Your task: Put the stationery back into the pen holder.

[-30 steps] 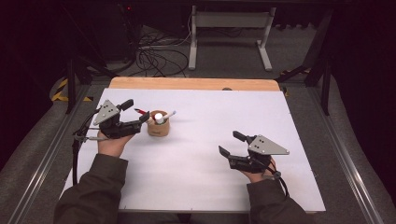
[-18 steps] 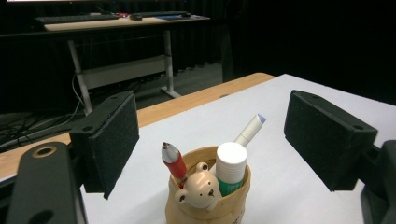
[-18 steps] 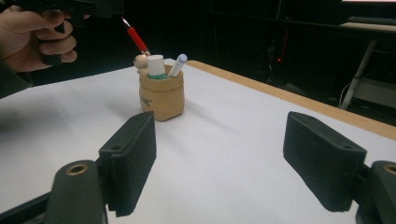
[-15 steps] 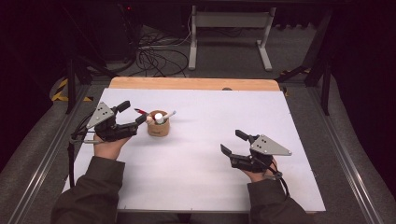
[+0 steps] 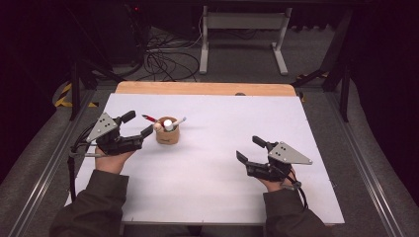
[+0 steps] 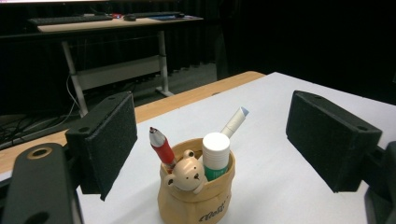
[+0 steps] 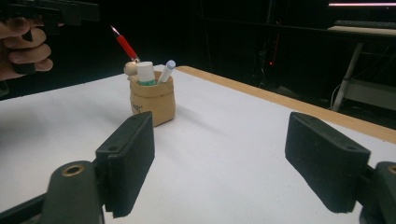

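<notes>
Left gripper (image 5: 140, 125) hovered just beside the pen cup (image 5: 167, 134) at the table's (image 5: 222, 197) left, jaws spread wide and touching nothing; in its own view the cup (image 6: 196, 196) sat between the pads. Right gripper (image 5: 250, 149) rested well apart at the table's right, jaws also wide open and empty, pointed toward the cup (image 7: 152, 100).
</notes>
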